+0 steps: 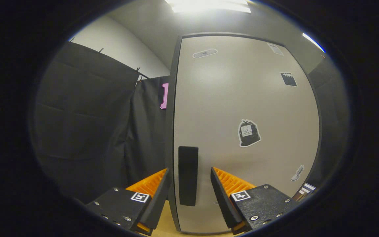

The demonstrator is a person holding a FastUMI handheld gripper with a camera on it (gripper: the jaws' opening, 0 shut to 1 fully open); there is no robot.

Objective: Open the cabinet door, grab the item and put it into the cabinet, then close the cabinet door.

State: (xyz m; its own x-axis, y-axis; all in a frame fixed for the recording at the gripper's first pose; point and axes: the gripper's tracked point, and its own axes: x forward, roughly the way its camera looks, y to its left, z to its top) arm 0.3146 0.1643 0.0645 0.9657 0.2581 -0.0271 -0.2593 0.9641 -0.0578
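Fingers spread wide, one each side of the black upright handle on the shut pale grey cabinet door; not gripping yet. Door unopened, item unseen, everything left to do.

Fingers: my gripper has two of them, long flat wedges that narrow toward their tips, with ribbed faces.
Mounts: each finger sits on a black, finely textured block.
Screws: small silver screw heads dot the corners and edges of both blocks.
Markings: one square black-and-white tag is stuck on top of each block, near the finger's base.
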